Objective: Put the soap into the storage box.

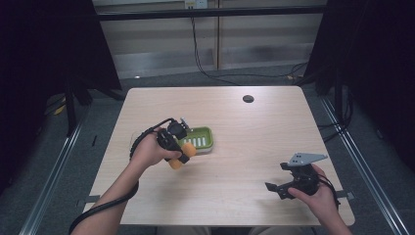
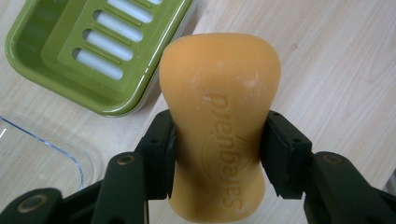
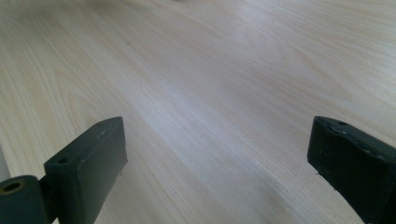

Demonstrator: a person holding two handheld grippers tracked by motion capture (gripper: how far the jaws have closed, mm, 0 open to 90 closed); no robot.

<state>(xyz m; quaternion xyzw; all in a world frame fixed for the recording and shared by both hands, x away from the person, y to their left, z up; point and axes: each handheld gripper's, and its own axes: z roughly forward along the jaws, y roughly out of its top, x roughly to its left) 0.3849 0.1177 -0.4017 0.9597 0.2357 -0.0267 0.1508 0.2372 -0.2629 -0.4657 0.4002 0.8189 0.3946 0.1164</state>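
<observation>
While the left gripper (image 2: 217, 154) clamps orange soap (image 2: 219, 121), the right gripper (image 3: 217, 168) gapes low.

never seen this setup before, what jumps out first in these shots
The orange soap bar stands out most, clamped at its waist by the left tool, just beside the green soap dish left of the table's middle. Near the table's right front corner, the right tool hangs open over bare wood.

Soap bar (image 2: 219, 135) bottom cut off by frame edge; clear lid (image 2: 42, 140) cropped at left; green dish (image 2: 56, 51) top cropped.
</observation>
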